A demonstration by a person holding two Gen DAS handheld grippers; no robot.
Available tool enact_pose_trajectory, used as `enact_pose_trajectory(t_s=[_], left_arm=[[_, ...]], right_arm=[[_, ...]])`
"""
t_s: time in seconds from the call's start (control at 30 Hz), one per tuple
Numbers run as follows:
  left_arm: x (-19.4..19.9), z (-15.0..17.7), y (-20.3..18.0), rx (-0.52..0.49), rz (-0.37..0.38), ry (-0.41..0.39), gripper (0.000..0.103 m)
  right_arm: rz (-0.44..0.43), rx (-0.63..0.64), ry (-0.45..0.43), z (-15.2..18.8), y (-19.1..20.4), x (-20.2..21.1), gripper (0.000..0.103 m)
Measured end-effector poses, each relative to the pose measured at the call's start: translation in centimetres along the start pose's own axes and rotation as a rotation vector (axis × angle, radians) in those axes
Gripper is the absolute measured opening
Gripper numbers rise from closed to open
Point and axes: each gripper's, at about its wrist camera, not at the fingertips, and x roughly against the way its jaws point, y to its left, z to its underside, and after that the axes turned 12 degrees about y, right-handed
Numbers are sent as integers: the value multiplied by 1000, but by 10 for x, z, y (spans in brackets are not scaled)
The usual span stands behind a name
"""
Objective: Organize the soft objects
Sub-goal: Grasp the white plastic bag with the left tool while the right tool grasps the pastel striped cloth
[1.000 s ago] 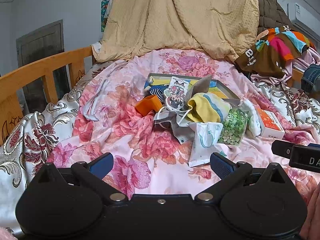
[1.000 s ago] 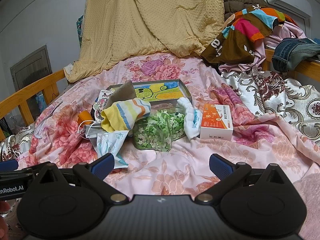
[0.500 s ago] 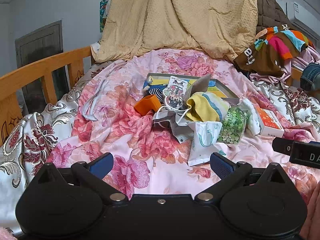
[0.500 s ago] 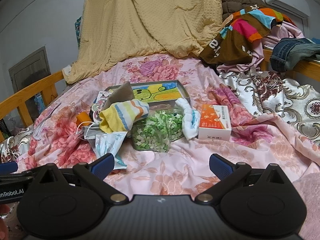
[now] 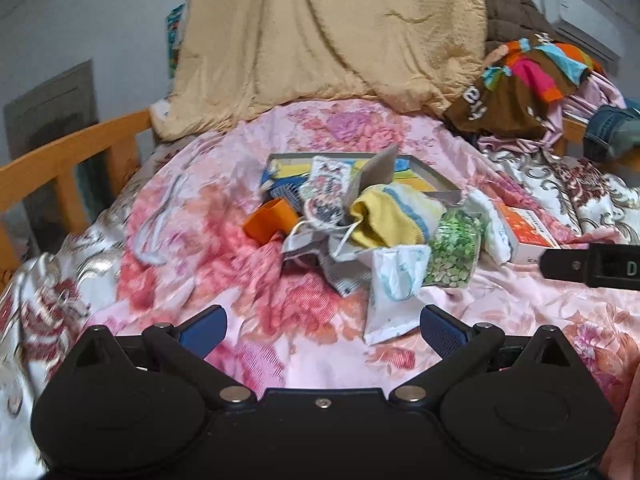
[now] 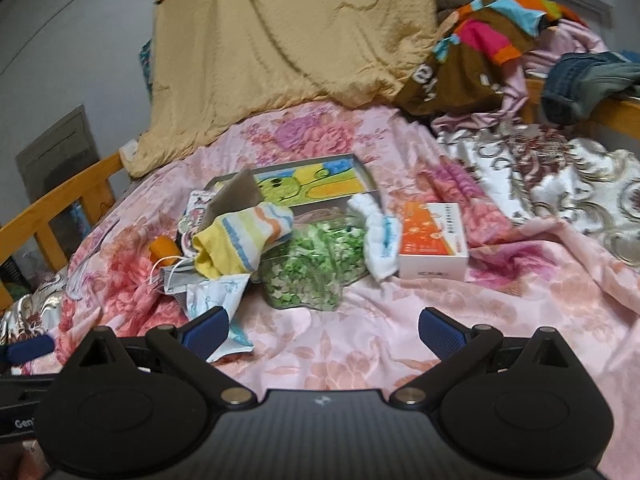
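A heap of small things lies mid-bed on the pink floral quilt [image 5: 224, 248]. It holds a yellow striped sock [image 5: 394, 216] [image 6: 244, 240], a white sock [image 6: 378, 236], grey face masks [image 5: 320, 248], a white packet [image 5: 394, 292] and a bag of green paper stars [image 6: 316, 268] [image 5: 454, 248]. My left gripper [image 5: 322, 330] is open and empty, short of the heap. My right gripper [image 6: 322, 330] is open and empty, just in front of the star bag.
A flat picture tin [image 6: 316, 180] lies behind the heap, an orange-white box [image 6: 434, 240] to its right, an orange cup [image 5: 270, 220] to its left. A tan blanket [image 5: 328, 36] hangs behind. Clothes [image 6: 492, 52] pile at right. A wooden rail [image 5: 68, 160] runs along the left.
Both grippers have moved a little forward toward the heap; the items look slightly larger. Both stay open and empty.
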Motion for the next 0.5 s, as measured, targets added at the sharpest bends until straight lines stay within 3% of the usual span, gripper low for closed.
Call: enact_pose_trajectory(t_s=[0.27,0.5], left_arm=[[-35,-17,-20,-160,58,13,102],[-71,-26,-25,-177,112,63,102]], right_arm=[[-30,93,11,-33,-5,-35,103],[-108,172,38,-55,-2,-67,103]])
